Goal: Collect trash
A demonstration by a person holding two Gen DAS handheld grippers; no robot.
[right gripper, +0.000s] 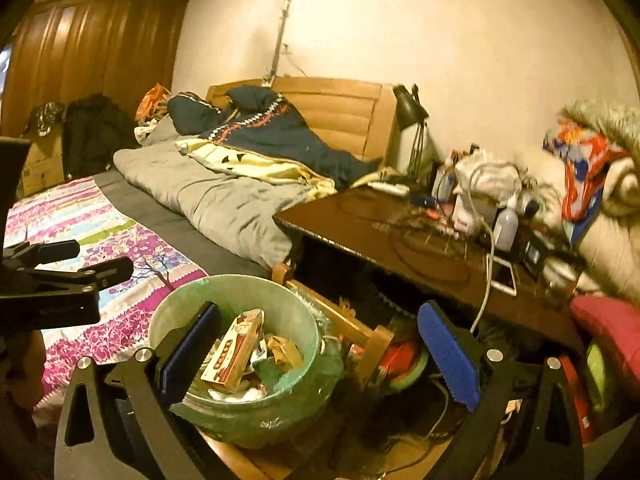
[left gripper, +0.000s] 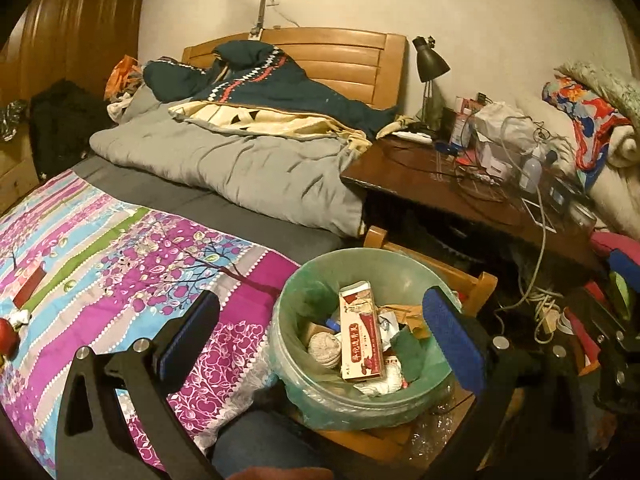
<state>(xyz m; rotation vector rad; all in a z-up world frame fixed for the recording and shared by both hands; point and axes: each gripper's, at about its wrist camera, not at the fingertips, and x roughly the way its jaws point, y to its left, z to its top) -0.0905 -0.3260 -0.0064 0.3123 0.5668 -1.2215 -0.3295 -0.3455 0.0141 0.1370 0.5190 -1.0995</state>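
Hovering with both claws spread wide and gripping nothing: left claw (left gripper: pixel 324 332) hanging right over the green-lined bin (left gripper: pixel 304 280), right claw (right gripper: pixel 320 348) poised just beside it, bin rim showing between its fingers toward the left pad.

Sitting below and ahead of the left claw, perched on a wooden chair (left gripper: pixel 464 280) wedged between bed and tabletop (left gripper: pixel 420 184), probably so as to be reachable from both. Already holding trash: a red-and-white carton (left gripper: pixel 360 336) leaning upright among crumpled tissue (left gripper: pixel 324 348), so likely pausing between drops and looking for the next scrap.

Showing only in the left wrist view, far left of that claw on the flowered bedspread (left gripper: pixel 120 248): a small crumpled white wad (left gripper: pixel 20 317) next to something red and round (left gripper: pixel 8 340), too cropped to identify. Possibly the next piece to collect.

Showing only in the right wrist view: the left claw from the side, at far left, with a gap visible between its fingers, plus red and green clutter (right gripper: pixel 404 364) under the tabletop, right between the right claw's pads.

Sprawling ahead and right of both claws: cables and bottles crowding the tabletop, calling for care if reaching there.
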